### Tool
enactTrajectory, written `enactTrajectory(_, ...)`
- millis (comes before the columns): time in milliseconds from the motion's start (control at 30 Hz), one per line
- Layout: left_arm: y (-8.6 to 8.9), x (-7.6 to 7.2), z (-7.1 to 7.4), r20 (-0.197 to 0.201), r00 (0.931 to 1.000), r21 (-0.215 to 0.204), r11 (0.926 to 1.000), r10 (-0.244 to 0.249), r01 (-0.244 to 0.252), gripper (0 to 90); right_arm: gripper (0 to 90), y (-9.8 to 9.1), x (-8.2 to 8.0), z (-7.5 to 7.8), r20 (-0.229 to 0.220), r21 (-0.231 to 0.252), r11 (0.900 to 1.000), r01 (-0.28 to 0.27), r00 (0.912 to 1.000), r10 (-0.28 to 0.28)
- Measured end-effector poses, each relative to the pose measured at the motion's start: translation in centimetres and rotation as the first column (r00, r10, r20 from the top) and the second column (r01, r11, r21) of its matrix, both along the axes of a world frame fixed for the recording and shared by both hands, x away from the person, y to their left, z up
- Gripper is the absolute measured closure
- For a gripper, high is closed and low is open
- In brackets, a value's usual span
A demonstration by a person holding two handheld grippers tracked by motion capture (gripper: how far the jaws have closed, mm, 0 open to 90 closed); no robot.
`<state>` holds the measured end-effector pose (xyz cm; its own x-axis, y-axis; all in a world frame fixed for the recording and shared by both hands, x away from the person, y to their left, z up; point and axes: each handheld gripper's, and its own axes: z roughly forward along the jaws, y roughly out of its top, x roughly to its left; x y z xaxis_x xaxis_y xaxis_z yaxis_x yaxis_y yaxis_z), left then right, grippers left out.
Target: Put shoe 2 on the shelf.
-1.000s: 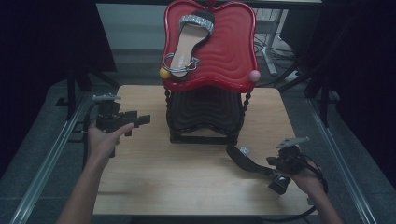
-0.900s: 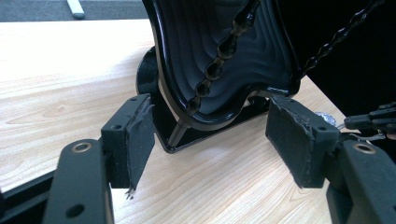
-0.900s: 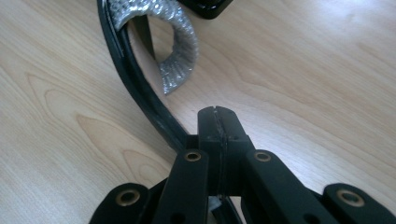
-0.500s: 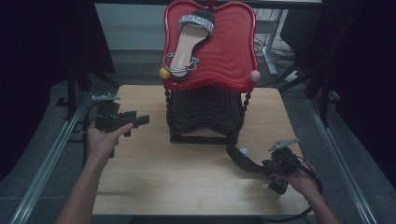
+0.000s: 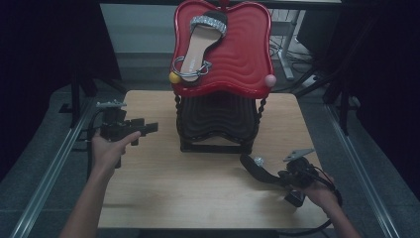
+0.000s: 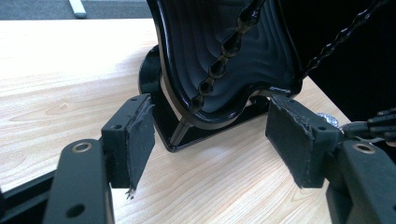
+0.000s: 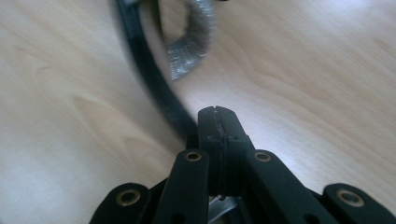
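The black sandal lies on its side on the counter, near the right front corner, its sole curving away from the right claw and its glittering silver strap turned toward the stand. In the right gripper view the sole runs up from the claw's tips with the strap blurred beyond. The right claw's jaws are pressed fully together, and the sandal's heel end sits right at their tips; whether a thin edge of it is pinched there cannot be told (the contact point is hidden behind the pads). A low, level approach suits a shoe lying flat, since only the rim of the sole offers a bite.

Behind stands the two-tier display stand: a black lower tray and a red upper tray, tilted toward the viewer. The matching sandal already rests on the red tray, so the black one probably belongs beside it.

The left claw hangs over the counter's left side with its jaws wide and nothing between them, aimed at the stand's base, plausibly kept ready to steady the stand.
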<state>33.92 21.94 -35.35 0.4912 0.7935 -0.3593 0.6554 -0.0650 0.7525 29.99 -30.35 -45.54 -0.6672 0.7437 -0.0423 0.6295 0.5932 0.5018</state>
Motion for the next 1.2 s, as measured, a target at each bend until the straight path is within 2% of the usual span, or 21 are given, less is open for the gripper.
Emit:
enactTrajectory(33, 0.0, 0.0, 0.0, -0.001, 1.0, -0.001, 1.0, 0.0, 0.0, 32.7, 90.0, 0.2, -0.2, -0.1, -0.006, -0.001, 0.9999, -0.015, 0.9999, 0.015)
enactTrajectory(100, 0.0, 0.0, -0.1, -0.003, 1.0, -0.001, 1.0, 0.002, -0.002, 32.7, 90.0, 0.8, -0.7, -0.5, -0.004, -0.037, 0.9988, -0.032, 0.9995, 0.032)
enactTrajectory(167, -0.1, 0.1, -0.1, -0.004, 1.0, -0.003, 1.0, 0.003, -0.003, 32.8, 90.0, 0.9, -0.7, -0.5, 0.012, -0.032, 0.999, -0.032, 0.9994, 0.032)
enactTrajectory(233, -0.1, 0.1, 0.0, -0.005, 1.0, -0.003, 1.0, 0.0, 0.0, 32.8, 90.0, 0.7, -0.1, 0.1, 0.026, -0.01, 0.9999, -0.007, 0.9996, 0.007)
enactTrajectory(300, -0.2, 0.1, 0.1, -0.003, 1.0, -0.001, 1.0, -0.002, 0.002, 32.8, 90.0, 0.6, 0.8, 0.5, 0.028, -0.016, 0.9999, 0.003, 0.9996, -0.002)
enactTrajectory(367, -0.2, 0.1, 0.1, -0.001, 1.0, -0.003, 1.0, -0.002, 0.002, 32.8, 90.0, 0.7, 1.5, 0.5, 0.001, -0.032, 0.9995, 0.01, 0.9999, -0.01)
enactTrajectory(433, -0.1, 0.1, 0.2, 0.001, 1.0, -0.002, 1.0, 0.0, 0.0, 32.8, 90.0, 1.0, 2.2, -0.3, -0.05, -0.072, 0.9974, 0.004, 0.9987, -0.007)
enactTrajectory(567, 0.2, -0.1, 0.0, 0.0, 1.0, -0.004, 1.0, 0.003, -0.003, 32.8, 90.0, 1.1, 2.2, -0.5, -0.051, -0.073, 0.9973, 0.01, 0.9986, -0.013)
enactTrajectory(900, 0.3, -0.2, -0.1, -0.001, 1.0, -0.009, 0.9999, 0.006, -0.006, 32.8, 90.0, 2.0, 0.3, -0.1, -0.022, -0.054, 0.9978, -0.039, 0.999, 0.038)
enactTrajectory(1000, 0.2, -0.3, -0.2, 0.0, 1.0, -0.009, 0.9999, 0.007, -0.007, 32.8, 90.0, 2.5, -0.4, -0.2, -0.033, -0.036, 0.9977, -0.057, 0.9979, 0.055)
enactTrajectory(1067, 0.2, -0.3, -0.2, 0.0, 1.0, -0.007, 1.0, 0.005, -0.005, 32.8, 90.0, 3.4, -1.3, -1.0, -0.05, -0.037, 0.9942, -0.1, 0.9939, 0.099)
enactTrajectory(1167, 0.2, -0.3, -0.2, -0.002, 1.0, -0.006, 1.0, 0.004, -0.004, 32.8, 90.0, 4.1, -2.0, -1.9, -0.05, -0.06, 0.9901, -0.127, 0.9911, 0.124)
enactTrajectory(1200, 0.2, -0.4, -0.3, -0.003, 1.0, -0.006, 1.0, 0.005, -0.005, 32.7, 90.0, 4.3, -2.3, -2.2, -0.053, -0.046, 0.9902, -0.132, 0.9902, 0.129)
